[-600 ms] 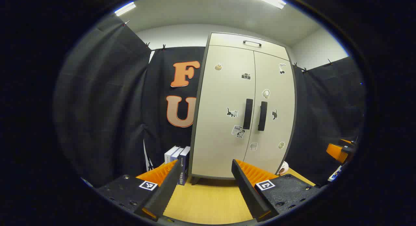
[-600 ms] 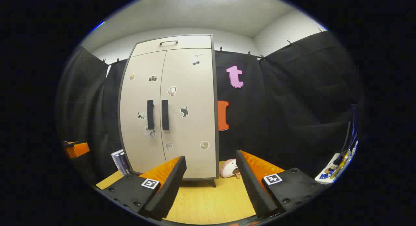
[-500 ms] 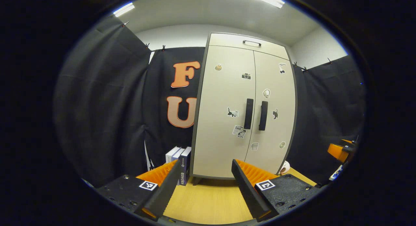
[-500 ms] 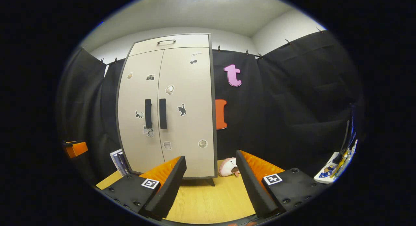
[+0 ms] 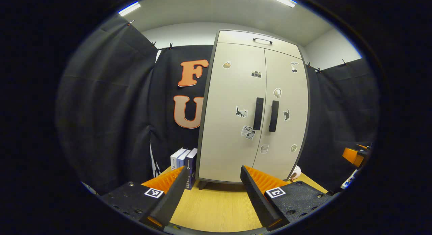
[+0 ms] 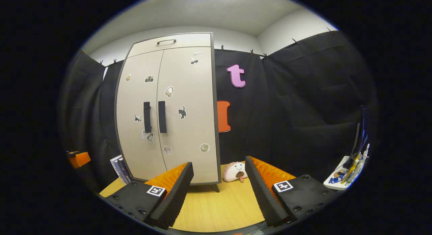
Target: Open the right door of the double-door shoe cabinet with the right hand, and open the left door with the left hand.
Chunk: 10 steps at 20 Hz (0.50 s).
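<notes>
Right tool (image 6: 216, 194) held spread, empty | left tool (image 5: 211, 198) likewise | shoe cabinet (image 6: 168, 106) ahead, well apart, both doors shut | right handle (image 6: 162, 116) up-left of right tool; gap kept ready for grasping

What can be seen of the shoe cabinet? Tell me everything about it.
The shoe cabinet stands upright on short legs on the wooden floor, against the black cloth. Pale cream panels sit in a dark frame. Both doors are shut, each with a dark vertical handle beside the centre seam. Small stickers dot the doors. A top panel carries a dark handle. Books stand at its left; a plush toy lies at its right.
</notes>
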{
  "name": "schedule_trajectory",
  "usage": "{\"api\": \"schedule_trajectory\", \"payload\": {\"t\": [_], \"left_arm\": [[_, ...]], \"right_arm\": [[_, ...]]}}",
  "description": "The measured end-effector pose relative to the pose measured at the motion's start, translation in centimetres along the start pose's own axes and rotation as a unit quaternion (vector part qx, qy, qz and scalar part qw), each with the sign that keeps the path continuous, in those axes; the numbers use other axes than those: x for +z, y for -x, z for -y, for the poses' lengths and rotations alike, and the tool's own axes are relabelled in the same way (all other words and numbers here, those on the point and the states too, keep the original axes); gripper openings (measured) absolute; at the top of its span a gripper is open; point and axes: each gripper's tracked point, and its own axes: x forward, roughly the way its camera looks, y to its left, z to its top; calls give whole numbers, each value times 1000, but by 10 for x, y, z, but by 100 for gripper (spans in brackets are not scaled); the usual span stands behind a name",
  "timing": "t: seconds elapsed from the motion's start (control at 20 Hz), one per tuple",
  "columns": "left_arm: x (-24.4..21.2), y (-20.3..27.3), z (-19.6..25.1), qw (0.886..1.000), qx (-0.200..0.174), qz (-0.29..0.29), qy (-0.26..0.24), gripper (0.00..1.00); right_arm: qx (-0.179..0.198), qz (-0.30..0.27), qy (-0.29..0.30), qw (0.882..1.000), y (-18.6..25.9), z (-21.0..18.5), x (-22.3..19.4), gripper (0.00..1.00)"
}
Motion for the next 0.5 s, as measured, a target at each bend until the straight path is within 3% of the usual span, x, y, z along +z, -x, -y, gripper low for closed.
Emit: {"api": "schedule_trajectory", "payload": {"t": [0.05, 0.1, 0.15, 0.2, 0.25, 0.4, 0.45, 0.5], "left_arm": [[-1, 0, 0, 1000, 0, -1, -2, 95], [0, 1, -1, 1000, 1, -1, -2, 95], [0, 1, -2, 1000, 2, 0, -3, 95], [0, 0, -3, 1000, 3, 0, -3, 95], [1, 0, -4, 1000, 5, 1, -4, 94], [1, 0, -9, 1000, 7, 3, -4, 95], [1, 0, -10, 1000, 8, 2, -4, 95], [-1, -1, -13, 1000, 9, 2, -6, 95]], "right_arm": [[-1, -6, -2, 1000, 0, 1, -3, 100], [-1, -8, -1, 1000, 0, 0, -4, 94], [-2, -8, 0, 1000, 0, 1, -4, 100], [-4, -10, 2, 1000, -1, 1, -4, 100], [-4, -10, 3, 1000, -2, 0, -4, 93], [0, -20, 0, 1000, -9, -8, -5, 93], [5, -24, -5, 1000, -14, -14, -5, 100], [10, -27, -9, 1000, -19, -22, -4, 100]]}}
